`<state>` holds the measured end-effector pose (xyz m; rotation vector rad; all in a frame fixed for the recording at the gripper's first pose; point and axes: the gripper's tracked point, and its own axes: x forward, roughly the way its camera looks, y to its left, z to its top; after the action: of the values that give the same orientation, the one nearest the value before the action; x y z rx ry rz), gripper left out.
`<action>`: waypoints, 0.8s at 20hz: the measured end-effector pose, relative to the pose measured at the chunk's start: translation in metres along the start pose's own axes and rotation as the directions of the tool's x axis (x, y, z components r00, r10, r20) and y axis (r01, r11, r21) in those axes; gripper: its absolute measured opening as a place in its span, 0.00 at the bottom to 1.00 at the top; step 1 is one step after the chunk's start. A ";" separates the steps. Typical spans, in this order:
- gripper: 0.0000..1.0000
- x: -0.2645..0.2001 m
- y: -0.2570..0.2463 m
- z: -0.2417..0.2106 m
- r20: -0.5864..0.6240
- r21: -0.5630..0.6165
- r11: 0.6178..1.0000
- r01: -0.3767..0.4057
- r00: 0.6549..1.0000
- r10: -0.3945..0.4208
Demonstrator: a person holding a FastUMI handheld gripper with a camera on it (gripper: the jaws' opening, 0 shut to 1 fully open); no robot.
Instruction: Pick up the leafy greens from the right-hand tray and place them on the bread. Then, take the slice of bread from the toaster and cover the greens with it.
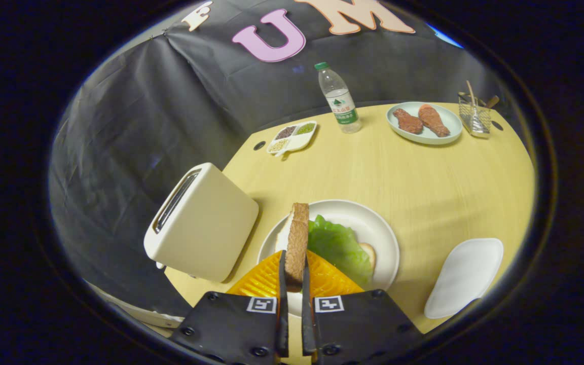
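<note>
Clamping brown-crusted bread slice (pixel 297 241) edge-on, tool (pixel 295 276) above leafy greens (pixel 340 248), white plate (pixel 373 223)

Green leafy greens (pixel 340 248), brown-crusted bread slice (pixel 298 241), white plate (pixel 373 223), cream toaster (pixel 206 223).

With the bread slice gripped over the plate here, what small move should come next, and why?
Probably tip the bread slice flat and lower it onto the leafy greens. The tongs are shut on the slice, holding it edge-up just above the white plate, where the greens already lie on the bottom bread. The toaster beside the plate looks empty, so only covering seems left.
</note>
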<state>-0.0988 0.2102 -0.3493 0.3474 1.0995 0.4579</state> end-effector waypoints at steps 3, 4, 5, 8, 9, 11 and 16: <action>0.35 0.002 -0.016 -0.004 -0.015 -0.011 1.000 0.024 1.000 -0.024; 0.42 0.000 -0.020 -0.006 -0.016 -0.024 0.999 0.036 0.999 -0.036; 0.49 0.000 -0.025 -0.007 -0.018 -0.042 0.998 0.046 0.999 -0.046; 0.71 -0.011 -0.026 -0.005 -0.006 -0.077 0.996 0.051 0.999 -0.052; 0.78 -0.012 -0.029 -0.004 0.000 -0.086 0.995 0.053 0.999 -0.053; 0.92 -0.019 -0.030 -0.001 0.012 -0.101 0.993 0.055 0.998 -0.054; 1.00 -0.046 -0.029 0.018 0.067 -0.150 0.987 0.055 0.997 -0.045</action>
<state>-0.0949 0.1608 -0.3206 0.1982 1.0031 0.4798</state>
